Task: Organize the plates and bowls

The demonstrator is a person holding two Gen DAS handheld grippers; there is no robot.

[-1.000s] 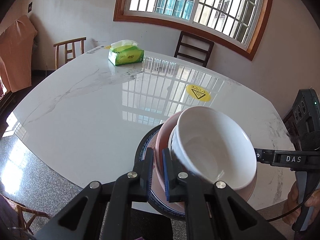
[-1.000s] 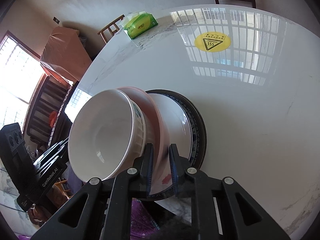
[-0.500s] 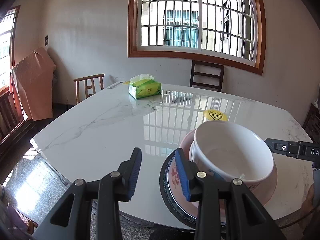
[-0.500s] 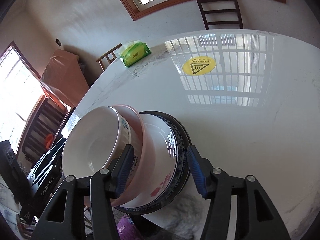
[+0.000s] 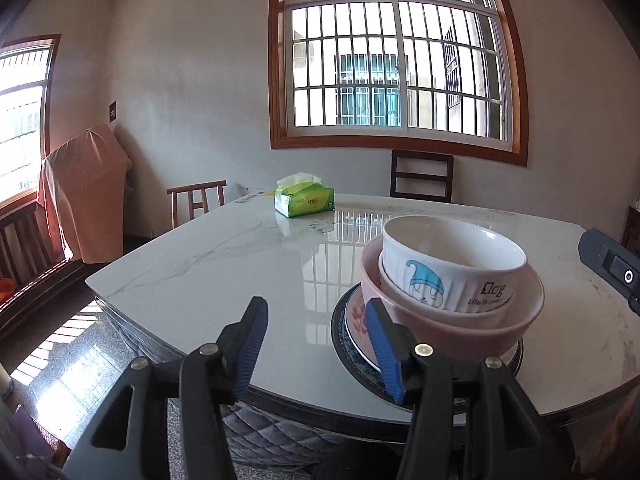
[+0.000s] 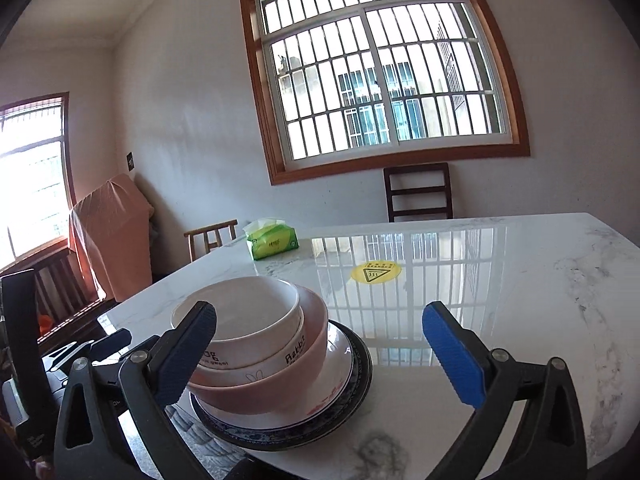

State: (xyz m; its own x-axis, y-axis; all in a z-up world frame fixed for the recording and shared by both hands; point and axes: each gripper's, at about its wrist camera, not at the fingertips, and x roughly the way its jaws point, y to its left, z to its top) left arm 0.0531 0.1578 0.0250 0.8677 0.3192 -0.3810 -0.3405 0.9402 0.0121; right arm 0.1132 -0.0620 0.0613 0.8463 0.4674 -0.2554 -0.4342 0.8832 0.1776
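On the marble table [image 5: 220, 272] near its front edge stands a stack: a dark blue-rimmed plate [image 5: 340, 332] [image 6: 362, 360], a white flowered plate [image 5: 356, 320] [image 6: 336, 376], a pink bowl [image 5: 460, 332] [image 6: 272, 392] and, on top, a white cartoon-printed bowl [image 5: 452, 264] [image 6: 248, 320]. My left gripper [image 5: 316, 332] sits just left of the stack. Its jaws are opening, with only table between them. My right gripper [image 6: 320, 320] faces the stack from the near side, its jaws opening wide. The stack shows between its fingers, but the pads do not touch it.
A green tissue box [image 5: 304, 200] [image 6: 272, 242] lies at the table's far side, and a yellow warning sticker [image 6: 375, 272] is near the middle. A dark chair [image 5: 422, 176] and a light wooden chair [image 5: 196, 200] stand behind. Orange-covered furniture [image 5: 84, 200] is at the left wall.
Both grippers were shut on the stack's rim and have let go. They opened and drew back, and both views tilted up toward level. The stack stays on the table.
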